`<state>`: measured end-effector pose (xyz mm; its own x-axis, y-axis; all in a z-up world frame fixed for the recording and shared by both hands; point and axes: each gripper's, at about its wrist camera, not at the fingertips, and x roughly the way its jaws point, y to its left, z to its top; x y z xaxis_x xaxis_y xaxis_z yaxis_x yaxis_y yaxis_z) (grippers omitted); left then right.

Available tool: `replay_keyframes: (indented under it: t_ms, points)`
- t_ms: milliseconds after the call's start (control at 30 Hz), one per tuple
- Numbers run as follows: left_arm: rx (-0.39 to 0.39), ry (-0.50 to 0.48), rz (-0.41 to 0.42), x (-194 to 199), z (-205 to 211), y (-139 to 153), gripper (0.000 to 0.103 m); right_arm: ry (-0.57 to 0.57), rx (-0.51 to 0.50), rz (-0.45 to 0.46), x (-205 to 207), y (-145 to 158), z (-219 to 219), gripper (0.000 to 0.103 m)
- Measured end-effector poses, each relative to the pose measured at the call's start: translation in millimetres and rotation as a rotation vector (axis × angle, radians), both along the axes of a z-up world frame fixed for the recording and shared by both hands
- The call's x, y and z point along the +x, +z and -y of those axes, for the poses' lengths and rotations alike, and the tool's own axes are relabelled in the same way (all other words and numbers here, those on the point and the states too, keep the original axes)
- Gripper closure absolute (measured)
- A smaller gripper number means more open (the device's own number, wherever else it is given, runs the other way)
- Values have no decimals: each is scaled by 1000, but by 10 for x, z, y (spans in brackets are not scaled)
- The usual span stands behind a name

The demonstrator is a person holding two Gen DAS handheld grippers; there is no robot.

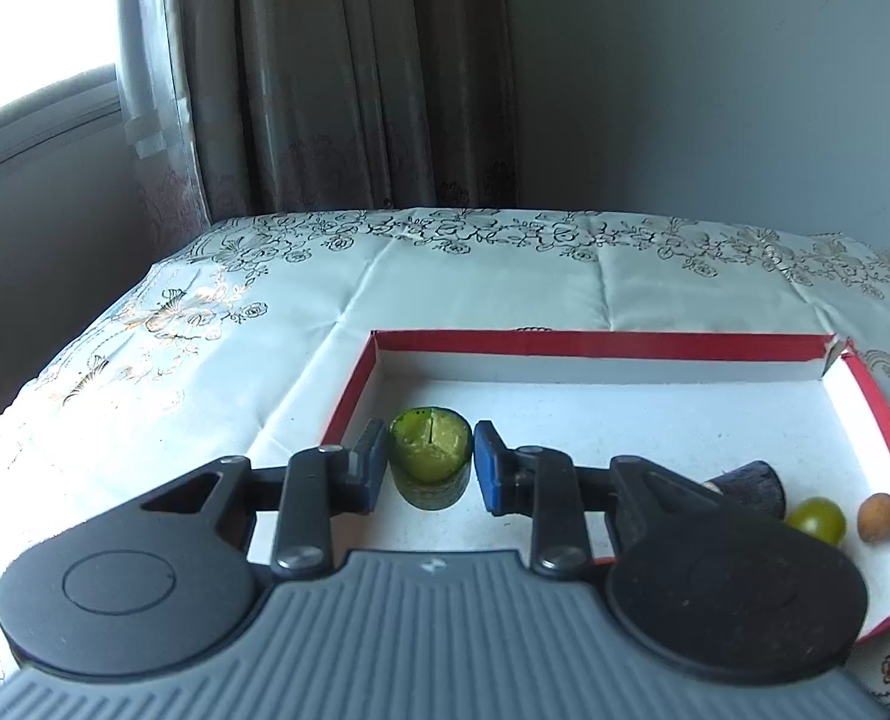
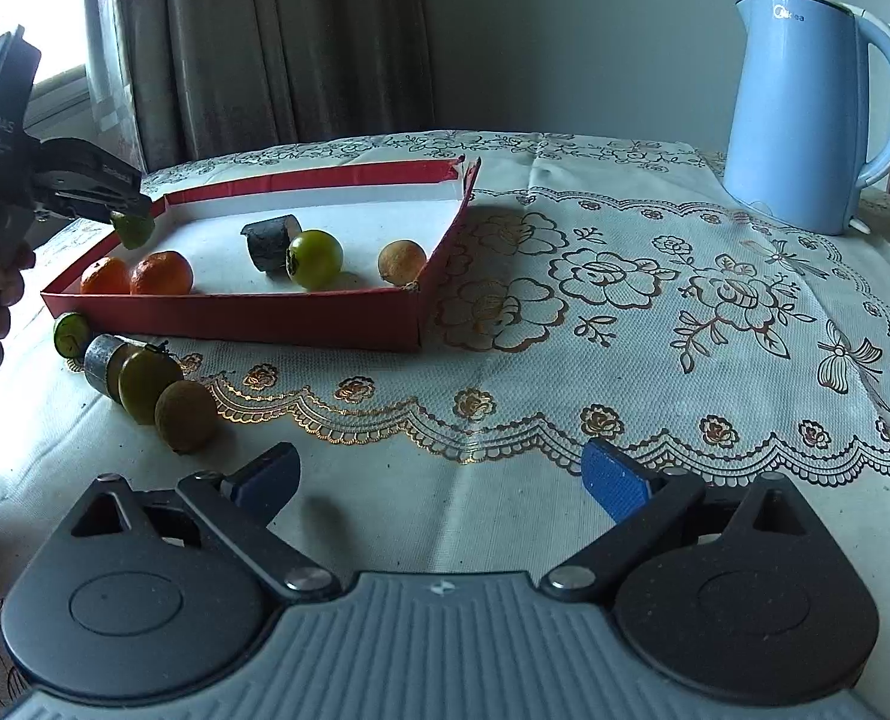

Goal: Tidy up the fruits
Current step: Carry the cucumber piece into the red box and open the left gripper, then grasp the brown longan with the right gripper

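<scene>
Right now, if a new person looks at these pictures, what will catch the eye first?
First, the green fruit piece gripped in the left gripper, held over the left part of the red-edged tray. Then the two bright oranges in the tray's near left corner, and the tall blue kettle standing at the far right of the flowered tablecloth. The right gripper hangs open and empty above the cloth.

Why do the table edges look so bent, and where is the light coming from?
Both views use fisheye lenses, so the tablecloth bulges and the corners go dark. In the left wrist view the window is washed out white. In the right wrist view daylight enters from the left and the kettle stays sharp.
</scene>
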<state>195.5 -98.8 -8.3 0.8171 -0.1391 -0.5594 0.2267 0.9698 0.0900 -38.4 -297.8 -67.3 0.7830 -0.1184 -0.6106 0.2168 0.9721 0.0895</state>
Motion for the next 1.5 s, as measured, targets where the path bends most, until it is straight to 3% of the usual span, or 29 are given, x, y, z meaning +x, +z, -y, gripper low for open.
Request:
replay_keyframes:
  t_ms: [167,233,433,667,833,1000,1167,1233,1333,1400,1500]
  points:
    - [12,13,8,17,13,-87,47,0,-1,0,1,1,-3,1]
    - [11,22,24,-8,3,-97,25,1,1,0,2,2,-6,1]
    - [-16,12,53,-258,-124,0,2,3,6,1,3,-3,-6,1]
    - [-76,-33,27,-904,-635,16,0,3,8,1,-2,-2,-4,1]
    - [10,-16,25,-1292,-914,-194,0,4,20,11,-19,4,4,1]
    - [94,-22,-7,-1354,-1018,-362,0,35,24,68,-93,40,-17,1]
    - [69,-16,-41,-1304,-1093,-476,0,172,-35,117,-128,113,-295,2]
    - [50,-12,-55,-1281,-1118,-484,0,213,-65,105,-76,138,-424,8]
    - [38,-11,-63,-1270,-1136,-490,0,285,-102,86,29,162,-607,25]
    - [5,-7,-84,-1243,-1182,-497,0,327,-133,62,108,158,-708,47]
    - [-41,-4,-113,-1203,-1245,-505,0,364,-146,33,221,139,-771,58]
